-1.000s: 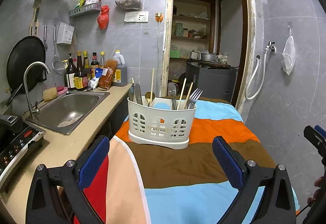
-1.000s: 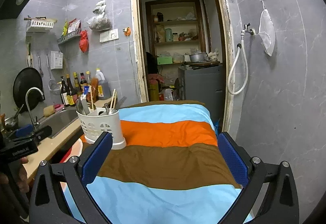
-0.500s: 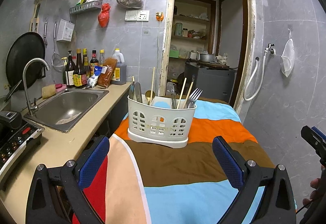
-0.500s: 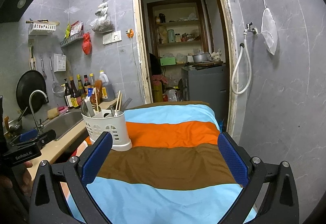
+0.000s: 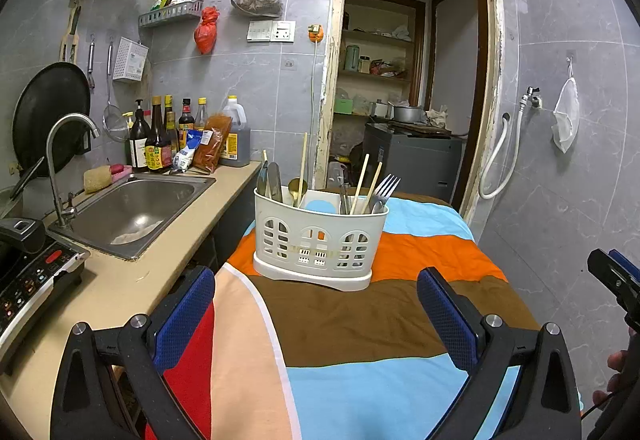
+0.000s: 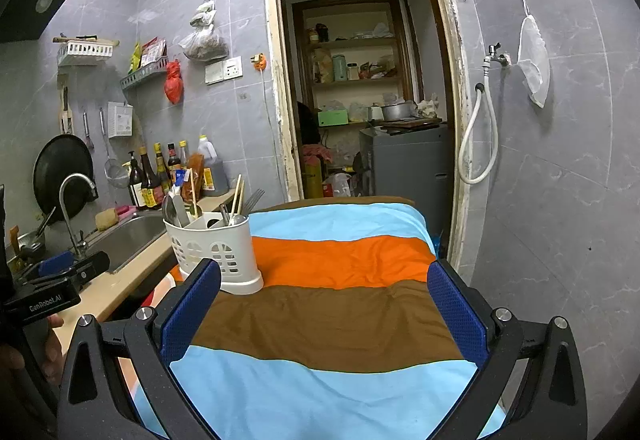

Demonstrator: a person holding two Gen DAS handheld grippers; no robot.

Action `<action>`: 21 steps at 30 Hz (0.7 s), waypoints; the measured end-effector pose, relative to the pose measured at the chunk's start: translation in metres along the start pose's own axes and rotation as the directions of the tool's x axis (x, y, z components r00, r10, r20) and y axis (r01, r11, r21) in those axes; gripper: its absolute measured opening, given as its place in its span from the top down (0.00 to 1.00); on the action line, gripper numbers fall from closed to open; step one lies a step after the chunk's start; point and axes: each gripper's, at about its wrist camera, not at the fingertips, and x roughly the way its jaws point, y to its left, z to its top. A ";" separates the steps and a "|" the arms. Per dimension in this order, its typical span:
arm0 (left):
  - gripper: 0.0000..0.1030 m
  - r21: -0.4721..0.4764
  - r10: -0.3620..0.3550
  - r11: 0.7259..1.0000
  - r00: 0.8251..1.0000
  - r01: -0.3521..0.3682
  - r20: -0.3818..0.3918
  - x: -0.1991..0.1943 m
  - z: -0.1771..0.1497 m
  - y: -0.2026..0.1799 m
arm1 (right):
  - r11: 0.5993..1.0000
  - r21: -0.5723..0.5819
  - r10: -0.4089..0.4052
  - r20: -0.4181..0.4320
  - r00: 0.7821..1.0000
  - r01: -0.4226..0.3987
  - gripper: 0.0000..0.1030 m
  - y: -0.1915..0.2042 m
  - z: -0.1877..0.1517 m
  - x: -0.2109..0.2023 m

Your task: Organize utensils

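A white slotted utensil caddy (image 5: 320, 240) stands on the striped cloth (image 5: 352, 324) and holds forks (image 5: 385, 189), chopsticks (image 5: 360, 178), a gold spoon (image 5: 297, 187) and flat steel utensils (image 5: 269, 180). My left gripper (image 5: 316, 314) hovers open just in front of the caddy, nothing between its blue pads. In the right wrist view the caddy (image 6: 216, 248) sits at the left, beyond my open, empty right gripper (image 6: 324, 314), which is over the cloth's (image 6: 340, 320) brown stripe.
Left of the cloth runs a beige counter with a steel sink (image 5: 132, 208), a tap (image 5: 60, 160), sauce bottles (image 5: 160, 140) and an induction cooker (image 5: 28, 276). A doorway (image 5: 404, 80) opens behind the table. Grey tiled wall and a hose (image 6: 476, 144) stand at the right.
Both grippers have drifted slightly; the caddy sits a little further right in the right wrist view. Both stay open and nothing was grasped.
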 end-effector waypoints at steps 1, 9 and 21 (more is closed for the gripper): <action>0.01 0.000 -0.001 1.000 1.000 0.001 0.000 0.000 0.000 0.001 | 1.000 0.001 0.000 0.000 1.000 0.000 0.01 -0.001 0.001 0.000; 0.01 -0.002 0.000 1.000 1.000 0.000 -0.001 -0.001 0.000 0.000 | 1.000 0.001 -0.001 0.001 1.000 0.001 0.01 0.000 0.000 0.000; 0.01 -0.003 0.002 1.000 1.000 -0.002 -0.001 -0.001 -0.001 -0.002 | 1.000 0.001 0.002 -0.002 1.000 -0.002 0.01 -0.003 0.002 0.001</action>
